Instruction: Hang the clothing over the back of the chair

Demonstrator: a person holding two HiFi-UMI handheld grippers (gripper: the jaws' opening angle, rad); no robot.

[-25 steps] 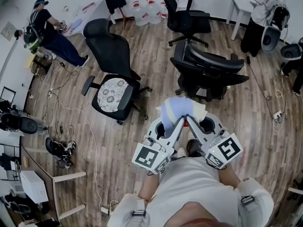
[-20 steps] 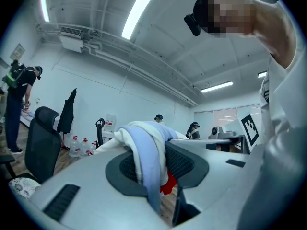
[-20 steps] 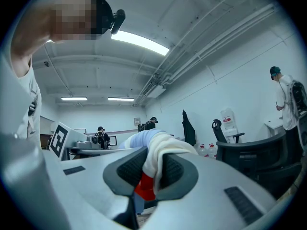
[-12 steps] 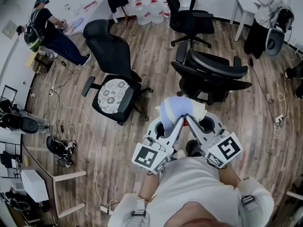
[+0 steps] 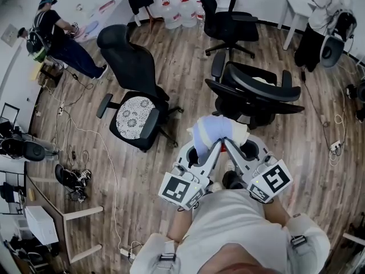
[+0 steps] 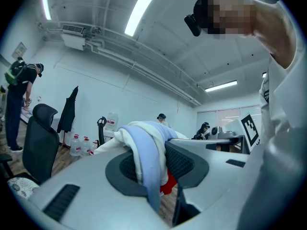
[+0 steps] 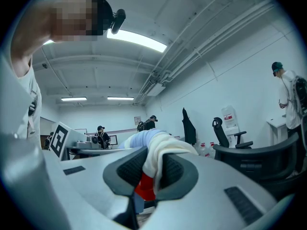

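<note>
A bunched piece of clothing (image 5: 214,131), pale blue and cream with a red patch underneath, hangs between both grippers in front of the person. My left gripper (image 5: 201,148) is shut on its left part, where blue and cream cloth (image 6: 146,157) fills the jaws. Cream cloth (image 7: 156,164) is pinched in my right gripper (image 5: 235,146), which is shut on the right part. Just beyond the clothing stands a black office chair (image 5: 256,93), its curved back (image 5: 265,84) facing me. In the right gripper view that chair back (image 7: 261,157) shows at the right.
A second black chair with a patterned seat cushion (image 5: 134,110) stands to the left. A third chair (image 5: 228,19) and water jugs (image 5: 171,13) are further back. People stand at the upper left (image 5: 57,36) and upper right (image 5: 319,21). Cables (image 5: 108,164) run along the wooden floor.
Both grippers stay shut on the clothing, held the same way. The view has shifted slightly: the chair ahead and the left chair have moved a little against the picture.
</note>
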